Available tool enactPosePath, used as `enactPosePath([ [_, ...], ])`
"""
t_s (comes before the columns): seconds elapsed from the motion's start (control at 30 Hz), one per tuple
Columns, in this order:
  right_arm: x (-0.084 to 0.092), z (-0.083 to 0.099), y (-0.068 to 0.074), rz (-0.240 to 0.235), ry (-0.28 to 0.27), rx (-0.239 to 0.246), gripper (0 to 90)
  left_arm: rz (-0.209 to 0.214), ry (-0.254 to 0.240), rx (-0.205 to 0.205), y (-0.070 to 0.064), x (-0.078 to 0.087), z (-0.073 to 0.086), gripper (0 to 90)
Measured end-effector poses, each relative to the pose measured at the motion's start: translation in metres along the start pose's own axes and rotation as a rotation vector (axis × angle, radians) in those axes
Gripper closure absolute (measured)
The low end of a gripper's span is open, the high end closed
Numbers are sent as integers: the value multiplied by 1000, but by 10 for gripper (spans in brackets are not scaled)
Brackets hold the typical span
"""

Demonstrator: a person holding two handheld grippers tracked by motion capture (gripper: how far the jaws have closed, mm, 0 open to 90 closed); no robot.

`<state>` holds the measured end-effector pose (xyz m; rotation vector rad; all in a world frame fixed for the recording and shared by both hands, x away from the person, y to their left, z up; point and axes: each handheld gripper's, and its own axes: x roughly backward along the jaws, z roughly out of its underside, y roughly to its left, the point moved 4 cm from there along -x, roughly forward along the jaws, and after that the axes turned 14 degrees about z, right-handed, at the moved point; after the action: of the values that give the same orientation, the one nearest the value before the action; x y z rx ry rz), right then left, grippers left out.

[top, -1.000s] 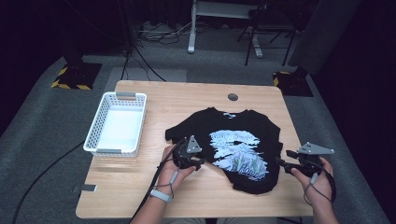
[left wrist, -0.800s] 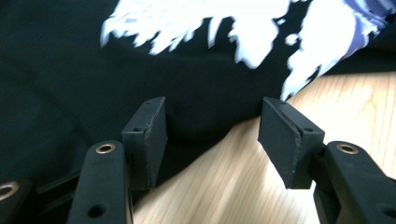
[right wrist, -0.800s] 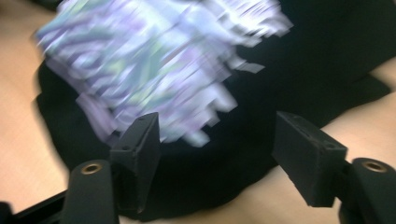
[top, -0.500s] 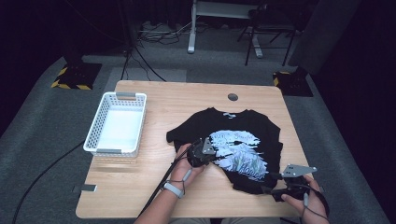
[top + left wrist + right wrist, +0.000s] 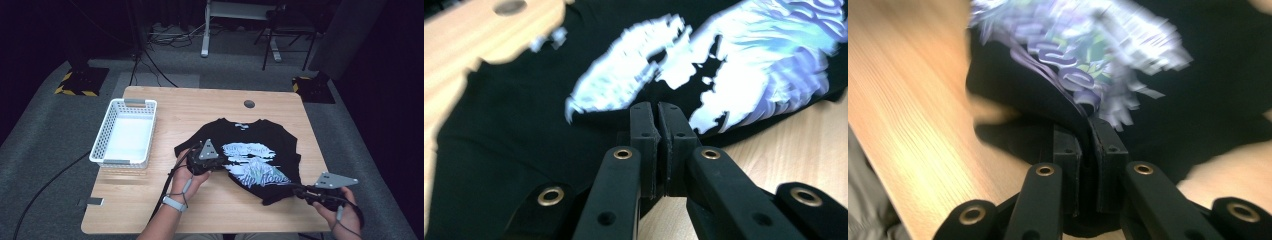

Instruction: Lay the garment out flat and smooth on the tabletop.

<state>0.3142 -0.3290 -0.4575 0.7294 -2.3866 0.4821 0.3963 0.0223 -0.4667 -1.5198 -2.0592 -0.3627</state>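
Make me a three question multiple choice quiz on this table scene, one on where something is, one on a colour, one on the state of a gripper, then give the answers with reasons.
1. Where is the basket relative to the T-shirt in the high view?
A. To its left
B. To its right
C. On top of it

2. What colour is the T-shirt's fabric?
A. Red
B. Black
C. Yellow

3. How is the right gripper?
A. Wide open above the table
B. Inside the basket
C. Shut on the T-shirt

Answers: 1 A, the white basket sits at the table's left side. 2 B, black cloth surrounds a pale print. 3 C, the right gripper view shows cloth pinched between the jaws.
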Motion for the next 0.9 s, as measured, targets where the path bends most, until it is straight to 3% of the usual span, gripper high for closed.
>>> enactPosePath([
  [0.03,7,-2,-3,-3,-22,-18,827,5,-33,-2,-3,8,-3,860],
  [0.17,31,-12,-8,-20,-97,-49,823,14,-67,-19,-11,22,-10,860],
  [0.23,41,-16,-7,-56,-126,-54,813,23,-75,-29,-14,27,-13,860],
  [0.33,45,-18,-7,-176,-110,-74,656,35,-71,-22,-12,31,-12,854],
  [0.37,42,-17,-11,-156,-106,-79,574,35,-71,-22,-12,31,-12,841],
  [0.4,38,-16,-16,-108,-98,-100,458,3,-59,14,-6,29,-9,791],
  [0.43,33,-15,-21,-58,-84,-123,411,-15,-51,49,-3,28,-7,660],
  [0.47,30,-13,-23,-38,-69,-125,399,-13,-50,85,-1,26,-5,522],
  [0.5,27,-12,-24,-35,-66,-130,374,-5,-53,108,1,26,-3,444],
  [0.63,15,-9,-26,-23,-50,-135,339,14,-29,113,1,22,3,417],
  [0.77,6,-8,-29,-5,-26,-131,323,35,26,98,2,15,9,409],
  [0.9,1,-9,-39,18,-27,-167,306,34,67,92,4,11,15,397],
])
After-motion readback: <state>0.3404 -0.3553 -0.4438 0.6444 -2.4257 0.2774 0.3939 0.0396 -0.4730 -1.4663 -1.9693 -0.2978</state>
